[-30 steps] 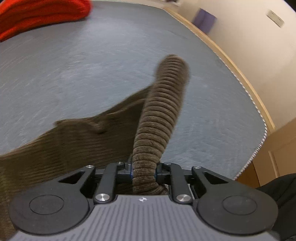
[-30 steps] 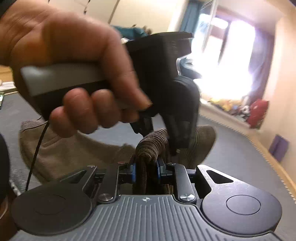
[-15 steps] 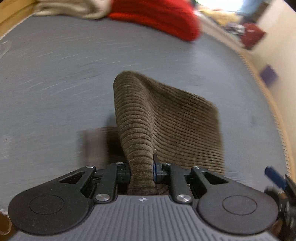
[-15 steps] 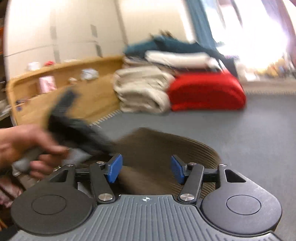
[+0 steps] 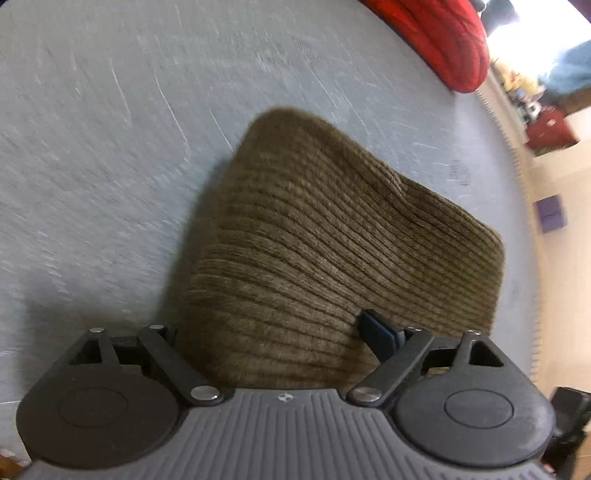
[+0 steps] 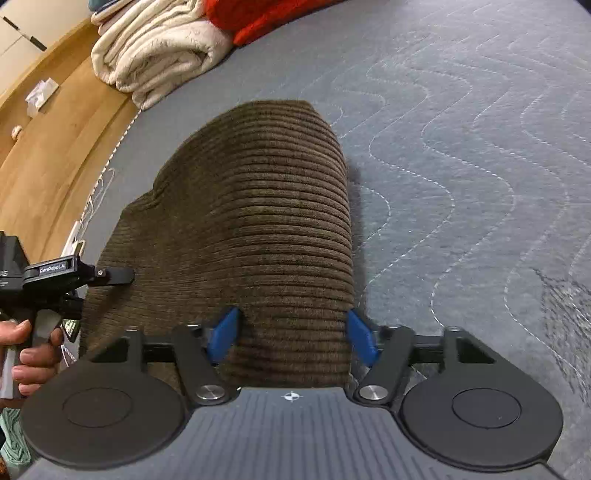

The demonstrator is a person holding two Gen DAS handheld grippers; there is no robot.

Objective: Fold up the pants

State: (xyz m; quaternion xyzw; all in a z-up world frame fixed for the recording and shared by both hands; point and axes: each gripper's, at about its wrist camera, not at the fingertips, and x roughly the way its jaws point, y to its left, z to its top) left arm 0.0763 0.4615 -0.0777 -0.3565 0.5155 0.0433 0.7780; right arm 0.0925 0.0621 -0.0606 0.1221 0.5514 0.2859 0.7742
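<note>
Jaws of the right gripper [image 6: 291, 334] stand wide, having just been opening; the blue pads [image 6: 223, 332] flank a fold of the brown corduroy pants [image 6: 251, 206] without pinching it. The left gripper [image 5: 266, 332] is also spread wide, its jaws having just opened, with the pants [image 5: 332, 251] lying loose between them; its left pad is hidden behind the cloth. In the right view the left gripper [image 6: 114, 276] reaches in from 9 o'clock, its finger over the pants' edge, held by a hand [image 6: 31, 358]; its body reads "GenRobot.AI". The pants lie folded in a humped bundle on the grey quilted mattress [image 6: 461, 147], running toward 12 o'clock. Farther off, at 11 o'clock, cream blankets [image 6: 159, 48] are stacked beside a red blanket [image 6: 266, 18].
</note>
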